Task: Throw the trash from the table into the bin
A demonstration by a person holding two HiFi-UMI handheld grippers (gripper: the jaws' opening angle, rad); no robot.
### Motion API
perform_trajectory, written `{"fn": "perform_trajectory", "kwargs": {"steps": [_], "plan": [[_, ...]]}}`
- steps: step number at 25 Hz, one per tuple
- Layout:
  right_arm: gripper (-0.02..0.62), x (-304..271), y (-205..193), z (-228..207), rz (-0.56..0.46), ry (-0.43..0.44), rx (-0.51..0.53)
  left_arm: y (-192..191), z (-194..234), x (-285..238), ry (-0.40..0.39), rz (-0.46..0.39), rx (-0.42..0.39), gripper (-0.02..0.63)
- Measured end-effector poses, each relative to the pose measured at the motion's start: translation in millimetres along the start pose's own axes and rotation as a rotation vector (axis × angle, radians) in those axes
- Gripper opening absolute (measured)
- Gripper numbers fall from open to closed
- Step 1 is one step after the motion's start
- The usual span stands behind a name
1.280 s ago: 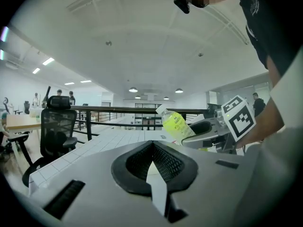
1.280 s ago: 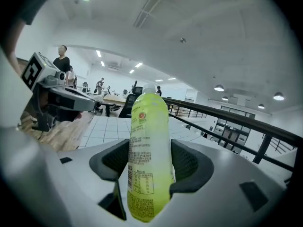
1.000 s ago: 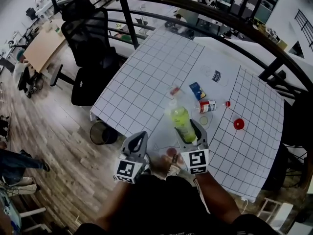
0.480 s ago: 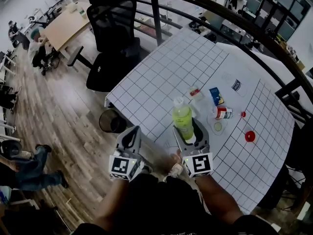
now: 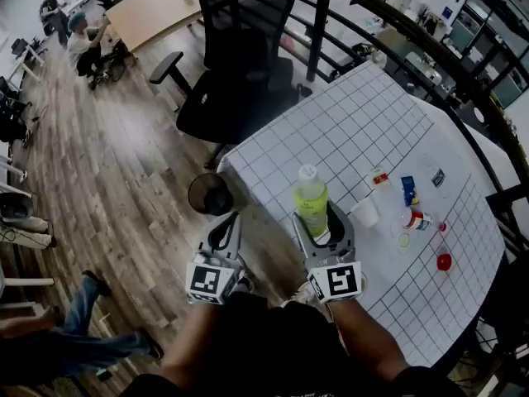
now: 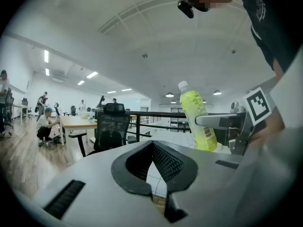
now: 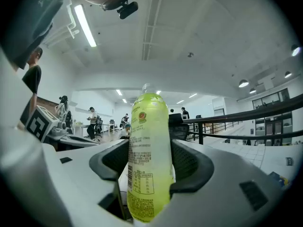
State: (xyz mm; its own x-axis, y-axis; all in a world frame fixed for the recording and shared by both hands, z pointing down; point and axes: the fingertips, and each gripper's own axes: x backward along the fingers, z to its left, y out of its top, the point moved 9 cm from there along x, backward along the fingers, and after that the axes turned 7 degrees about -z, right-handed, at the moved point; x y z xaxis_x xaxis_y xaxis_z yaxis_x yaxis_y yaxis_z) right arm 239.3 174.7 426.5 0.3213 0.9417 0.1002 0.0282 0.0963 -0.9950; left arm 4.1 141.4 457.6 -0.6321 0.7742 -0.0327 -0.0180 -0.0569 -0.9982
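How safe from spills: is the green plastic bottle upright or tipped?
Upright: the green plastic bottle stands cap up in the right claw.

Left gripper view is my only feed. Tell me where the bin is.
Observer: The bin stands on the wood floor by the table's near-left corner. In the head view it sits just beyond the left gripper.
Operator: Now report the other grip.
Observer: In the right gripper view, the right gripper has its jaws pressed on both sides of the upright bottle, low on the label.
Operator: List what's on the table.
Observer: A white cup, what looks like a can on its side, a blue packet and a red cap.
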Motion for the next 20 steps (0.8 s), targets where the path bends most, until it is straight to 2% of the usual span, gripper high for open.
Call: {"fn": "perform_trajectory", "kwargs": {"steps": [3, 7, 12, 20], "plan": [[0.287, -36, -1, 28, -0.003, 0.037, -0.015, 5, 38, 8, 0.034, -0.004, 0.02, 0.018], [0.287, -88, 1, 61, 0.001, 0.082, -0.056, 18, 89, 15, 0.057, 0.01, -0.004, 0.018], [0.287, -137, -34, 120, 0.041, 0.123, -0.112, -12, 149, 49, 0.103, -0.002, 0.047, 0.018], [0.287, -201, -41, 171, 0.061, 0.172, -0.15, -18, 228, 87, 0.215, 0.01, 0.055, 0.018]]}}
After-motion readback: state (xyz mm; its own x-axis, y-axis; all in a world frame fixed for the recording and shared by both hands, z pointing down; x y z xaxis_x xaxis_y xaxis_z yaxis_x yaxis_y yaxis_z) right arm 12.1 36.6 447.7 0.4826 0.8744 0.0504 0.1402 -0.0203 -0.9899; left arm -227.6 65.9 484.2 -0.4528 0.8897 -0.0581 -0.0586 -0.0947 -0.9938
